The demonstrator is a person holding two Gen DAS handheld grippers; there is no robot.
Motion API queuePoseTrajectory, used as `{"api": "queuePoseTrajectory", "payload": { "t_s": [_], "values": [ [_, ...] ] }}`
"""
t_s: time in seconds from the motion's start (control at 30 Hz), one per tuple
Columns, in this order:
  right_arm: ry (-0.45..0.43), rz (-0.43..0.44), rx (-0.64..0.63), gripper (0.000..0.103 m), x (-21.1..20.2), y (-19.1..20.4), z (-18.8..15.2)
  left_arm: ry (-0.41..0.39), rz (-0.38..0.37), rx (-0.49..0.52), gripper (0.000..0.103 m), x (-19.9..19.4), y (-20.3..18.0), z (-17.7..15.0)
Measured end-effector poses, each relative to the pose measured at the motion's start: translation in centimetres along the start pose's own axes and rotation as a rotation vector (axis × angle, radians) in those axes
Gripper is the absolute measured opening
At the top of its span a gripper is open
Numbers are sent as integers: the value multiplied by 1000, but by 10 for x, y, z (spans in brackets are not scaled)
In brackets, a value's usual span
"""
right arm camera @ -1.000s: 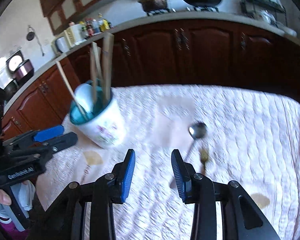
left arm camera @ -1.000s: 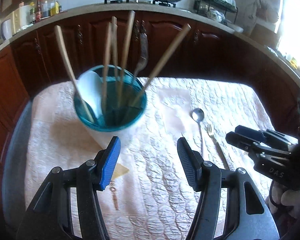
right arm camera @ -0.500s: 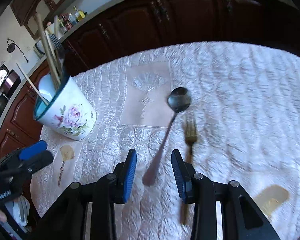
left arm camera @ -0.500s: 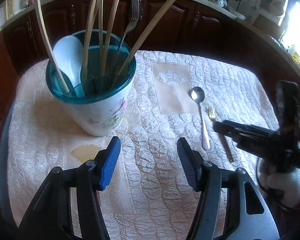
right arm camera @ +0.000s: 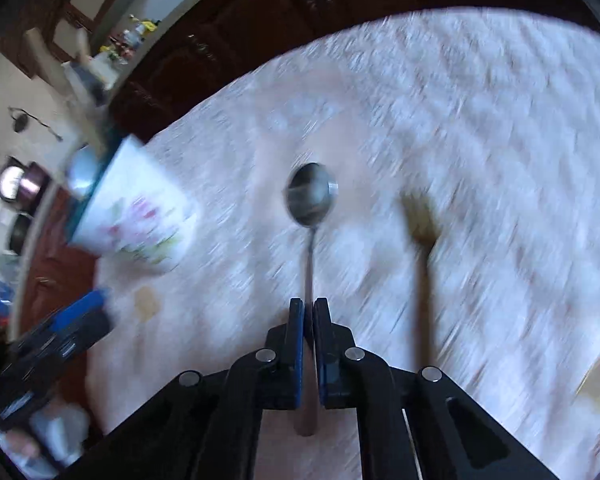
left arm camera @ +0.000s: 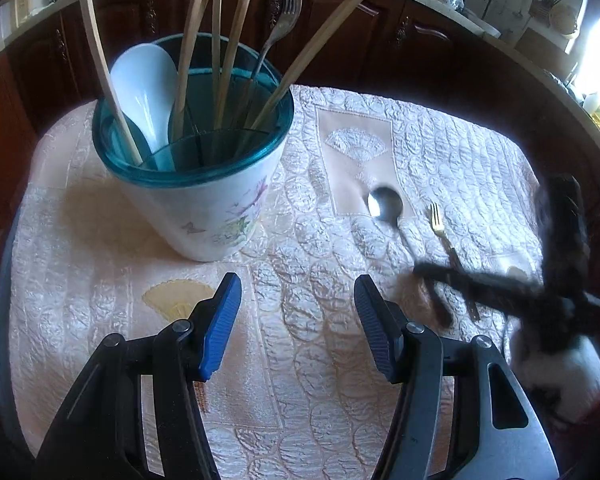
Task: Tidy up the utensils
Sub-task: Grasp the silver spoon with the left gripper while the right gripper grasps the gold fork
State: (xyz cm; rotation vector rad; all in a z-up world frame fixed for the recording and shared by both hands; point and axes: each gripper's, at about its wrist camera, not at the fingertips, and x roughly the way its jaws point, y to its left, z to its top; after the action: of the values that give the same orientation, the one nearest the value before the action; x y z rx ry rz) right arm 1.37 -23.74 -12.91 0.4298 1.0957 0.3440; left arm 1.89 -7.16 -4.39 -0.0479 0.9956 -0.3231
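A metal spoon (right arm camera: 311, 194) lies on the quilted cloth, its handle running back between the pads of my right gripper (right arm camera: 308, 305). Those jaws are closing and the pads press on the handle. A gold-coloured fork (right arm camera: 422, 220) lies just right of the spoon, free. In the left wrist view the spoon (left arm camera: 385, 204) and fork (left arm camera: 436, 220) lie to the right, with the blurred right gripper (left arm camera: 432, 280) over their handles. My left gripper (left arm camera: 298, 308) stands open and empty in front of the flowered utensil holder (left arm camera: 204, 208), which holds wooden sticks, a fork and a white ladle.
The pale quilted tablecloth (left arm camera: 320, 380) covers the table. Dark wooden cabinets (left arm camera: 340, 32) and a worktop run behind it. A gloved hand (left arm camera: 556, 372) holds the right gripper at the right edge. The holder (right arm camera: 136, 216) stands left of the spoon.
The right gripper came down over the spoon handle and shut on it. The left gripper sank a little towards the cloth and stayed open.
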Motion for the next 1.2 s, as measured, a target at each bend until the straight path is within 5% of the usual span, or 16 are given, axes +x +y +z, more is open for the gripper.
{"api": "queuePoseTrajectory", "payload": {
  "t_s": [0.2,0.33,0.43,0.57,0.87,1.2],
  "values": [
    [121,115,9,5,4,26,-64,33,8,15,58,11,0,-7],
    [167,147,-18,6,0,42,-77,51,14,21,58,16,0,-12],
    [159,103,-72,17,-3,49,-78,55,12,21,58,16,1,-14],
    [83,37,-87,21,-23,37,-55,52,-5,21,58,16,2,-15],
    [-43,-154,-178,23,-38,-14,10,109,-179,34,58,30,3,-15],
    [-34,-30,-174,23,-33,-67,56,194,-289,173,58,54,-25,-8]
  ]
}}
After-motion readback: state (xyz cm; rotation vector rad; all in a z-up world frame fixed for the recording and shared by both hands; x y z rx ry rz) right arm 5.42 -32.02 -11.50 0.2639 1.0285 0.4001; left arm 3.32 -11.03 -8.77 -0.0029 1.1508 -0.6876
